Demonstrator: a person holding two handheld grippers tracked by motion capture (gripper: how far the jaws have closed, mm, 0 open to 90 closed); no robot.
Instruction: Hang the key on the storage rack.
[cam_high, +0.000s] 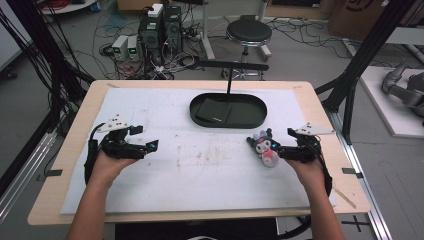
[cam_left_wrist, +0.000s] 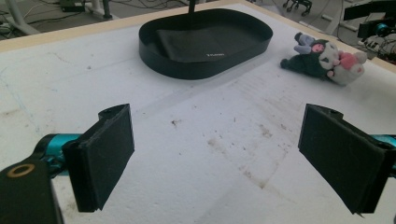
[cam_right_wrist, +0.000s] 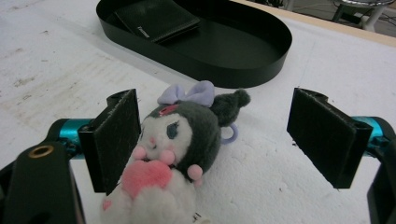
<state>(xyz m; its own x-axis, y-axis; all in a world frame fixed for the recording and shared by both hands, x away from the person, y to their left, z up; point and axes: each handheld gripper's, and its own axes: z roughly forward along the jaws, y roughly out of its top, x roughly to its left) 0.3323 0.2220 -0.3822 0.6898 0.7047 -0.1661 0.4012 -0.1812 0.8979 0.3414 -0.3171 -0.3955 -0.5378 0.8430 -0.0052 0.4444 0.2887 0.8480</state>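
Your right gripper (cam_right_wrist: 215, 140) stands wide open around the small grey-and-white plush doll with a lilac bow (cam_right_wrist: 175, 154), which lies on the white mat against its left jaw, not yet gripped. The black oval tray (cam_right_wrist: 261, 70) ahead holds just a black wallet (cam_right_wrist: 156, 18); clamping, lifting and placing remain. Your left gripper (cam_left_wrist: 215, 154) waits open and empty.

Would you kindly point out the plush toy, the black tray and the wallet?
plush toy (cam_right_wrist: 187, 133): right gripper view, on its face.
black tray (cam_right_wrist: 261, 70): right gripper view, on its outer wall.
wallet (cam_right_wrist: 156, 16): right gripper view, on its top face.
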